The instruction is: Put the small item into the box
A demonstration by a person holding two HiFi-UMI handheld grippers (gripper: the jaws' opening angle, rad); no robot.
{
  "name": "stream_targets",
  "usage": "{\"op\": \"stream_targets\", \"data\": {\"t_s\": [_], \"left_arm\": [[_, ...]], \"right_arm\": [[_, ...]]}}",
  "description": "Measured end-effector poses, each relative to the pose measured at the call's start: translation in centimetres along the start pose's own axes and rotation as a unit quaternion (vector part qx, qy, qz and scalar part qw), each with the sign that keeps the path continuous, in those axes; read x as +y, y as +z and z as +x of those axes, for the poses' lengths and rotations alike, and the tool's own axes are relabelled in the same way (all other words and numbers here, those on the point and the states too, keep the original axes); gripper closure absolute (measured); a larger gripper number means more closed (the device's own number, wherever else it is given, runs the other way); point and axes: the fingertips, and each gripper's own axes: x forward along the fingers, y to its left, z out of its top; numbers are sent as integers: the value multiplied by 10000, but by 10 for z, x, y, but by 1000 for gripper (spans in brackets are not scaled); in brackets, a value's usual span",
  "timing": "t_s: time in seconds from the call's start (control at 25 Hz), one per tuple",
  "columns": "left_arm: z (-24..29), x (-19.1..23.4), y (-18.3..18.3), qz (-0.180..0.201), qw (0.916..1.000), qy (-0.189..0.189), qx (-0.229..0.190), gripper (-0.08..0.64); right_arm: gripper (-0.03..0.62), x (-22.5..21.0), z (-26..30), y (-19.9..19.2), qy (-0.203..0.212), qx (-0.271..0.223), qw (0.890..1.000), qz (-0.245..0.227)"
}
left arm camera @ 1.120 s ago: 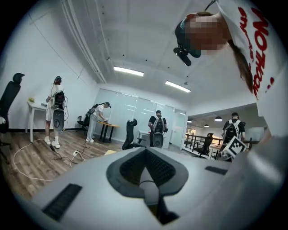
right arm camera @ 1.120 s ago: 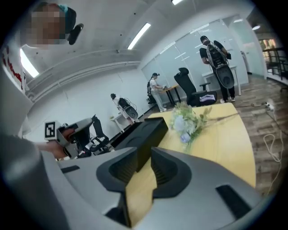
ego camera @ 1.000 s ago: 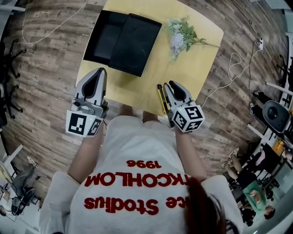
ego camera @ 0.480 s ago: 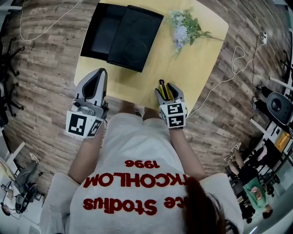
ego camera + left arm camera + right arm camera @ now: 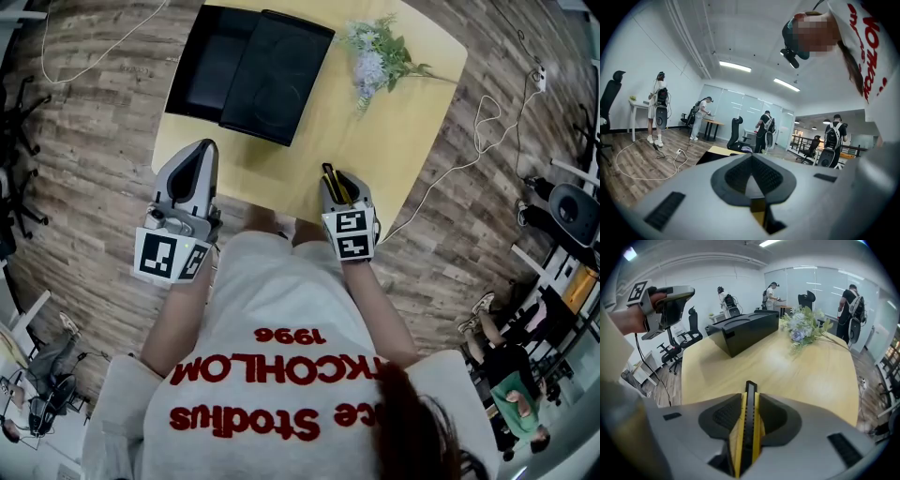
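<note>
Right gripper view: the right gripper's [image 5: 750, 398] jaws had just been closing and clamped the yellow-black utility knife [image 5: 749, 437], tip poking out, over the counter's [image 5: 319, 141] near edge. Left gripper [image 5: 200, 150] hung at the near-left corner, jaws closed, nothing in them. Farther out sat the black box [image 5: 211, 66], well apart from the knife, with the flower bunch [image 5: 380, 61] to its right.

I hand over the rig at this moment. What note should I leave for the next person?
Left tool: shut, empty, at the table's near left edge.
Right tool: jaws have just been closing, now clamped on the yellow-black utility knife near the front edge.
Black box: far side, lid lying partly across it, left part open.
Done: knife gripped.
Left: carry it over, release it into the open part.
</note>
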Motion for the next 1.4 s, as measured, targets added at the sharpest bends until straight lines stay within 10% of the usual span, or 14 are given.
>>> {"op": "stream_targets", "data": {"t_s": [0.56, 1.4], "left_arm": [[-1, -4, 32, 201, 9989, 115, -403, 554], [17, -4, 120, 765, 9869, 258, -1397, 554]], "right_arm": [[474, -35, -49, 79, -10, -1667, 9859, 172], [474, -69, -230, 266, -212, -4659, 8836, -411]]}}
